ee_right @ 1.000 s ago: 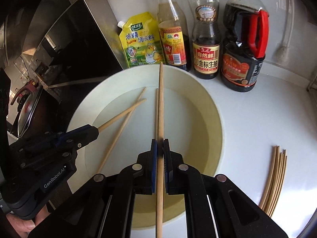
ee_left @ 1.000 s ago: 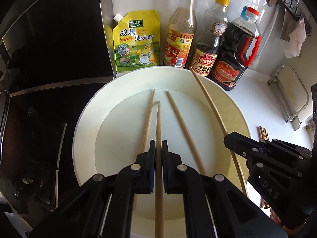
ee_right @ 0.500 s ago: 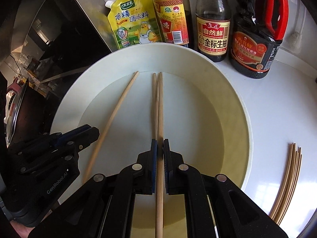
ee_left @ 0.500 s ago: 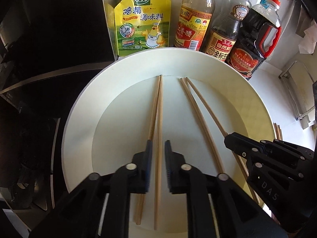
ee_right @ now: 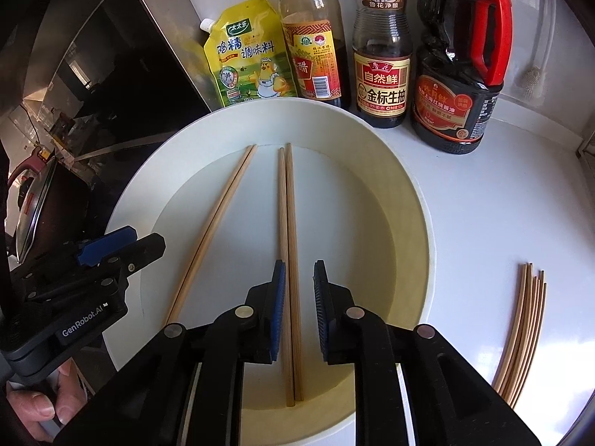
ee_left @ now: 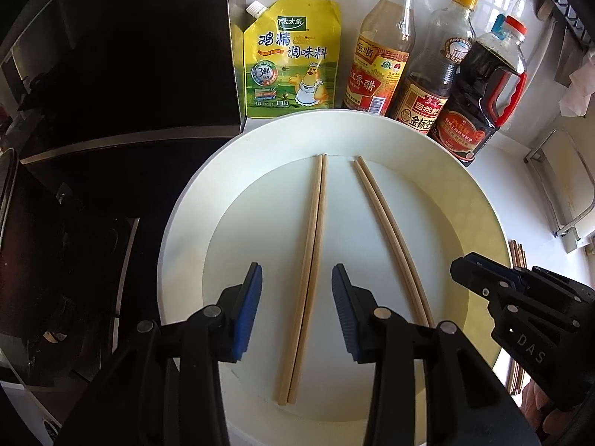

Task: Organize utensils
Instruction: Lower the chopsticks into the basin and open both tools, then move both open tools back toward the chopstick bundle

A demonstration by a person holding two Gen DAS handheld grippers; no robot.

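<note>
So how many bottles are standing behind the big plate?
3: a vinegar bottle beside the yellow pouch, a soy sauce bottle in the middle, and a dark red-handled jug on the right.

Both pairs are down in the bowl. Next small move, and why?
Probably lift both tongs clear. The left tongs and right tongs are opening, each chopstick pair lies loose in the bowl; more chopsticks wait on the counter.

The yellow pouch [ee_left: 293,59] at twelve o'clock reads 太太乐 鸡精调味料. The middle bottle [ee_right: 383,55] reads 自然鲜 金标生抽. The left gripper [ee_right: 122,249] reads GenRobot.AI; the right gripper [ee_left: 461,275] reads DAS.
</note>
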